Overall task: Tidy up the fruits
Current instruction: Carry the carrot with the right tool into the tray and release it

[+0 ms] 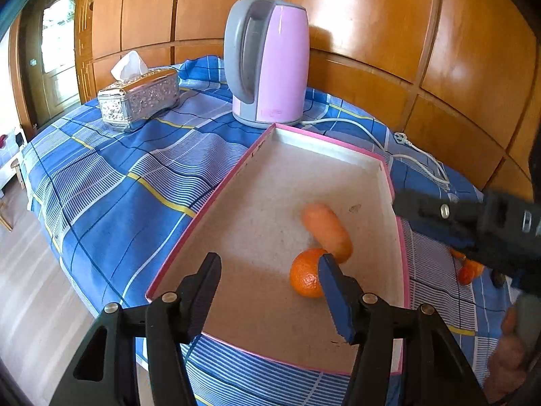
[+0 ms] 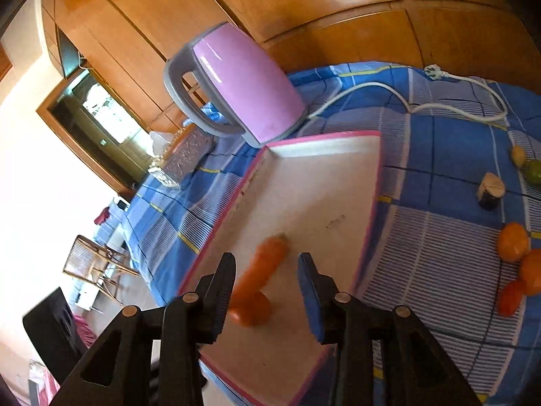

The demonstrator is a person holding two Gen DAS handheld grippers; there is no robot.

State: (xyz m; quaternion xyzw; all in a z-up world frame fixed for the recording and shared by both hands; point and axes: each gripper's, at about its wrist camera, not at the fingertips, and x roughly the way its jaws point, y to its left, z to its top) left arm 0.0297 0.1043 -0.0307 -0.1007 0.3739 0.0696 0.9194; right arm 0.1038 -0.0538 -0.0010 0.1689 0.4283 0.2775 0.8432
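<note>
A pink-rimmed shallow tray [image 1: 216, 199] [image 2: 321, 135] lies on the blue checked cloth. In it lie a carrot [image 1: 326, 231] [image 2: 260, 270] and a tangerine [image 1: 304, 277], touching at the carrot's near end. My left gripper [image 1: 268, 260] hangs open over the tray's near half with nothing between its fingers; the tangerine sits just behind its right finger. My right gripper [image 2: 266, 258] [image 1: 402, 204] stands at the tray's right rim, its jaws apart. The blurred carrot shows in the gap, but the pads do not press on it. More fruits [image 2: 514, 240] [image 1: 468, 270] lie on the cloth right of the tray.
A pink kettle [image 1: 270, 61] stands just behind the tray, its white cord [image 1: 389, 138] trailing right. A silver tissue box [image 1: 138, 99] sits back left. Right of the tray also lie a green fruit [image 2: 536, 172] and a cut stub [image 2: 491, 186]. The table drops off left.
</note>
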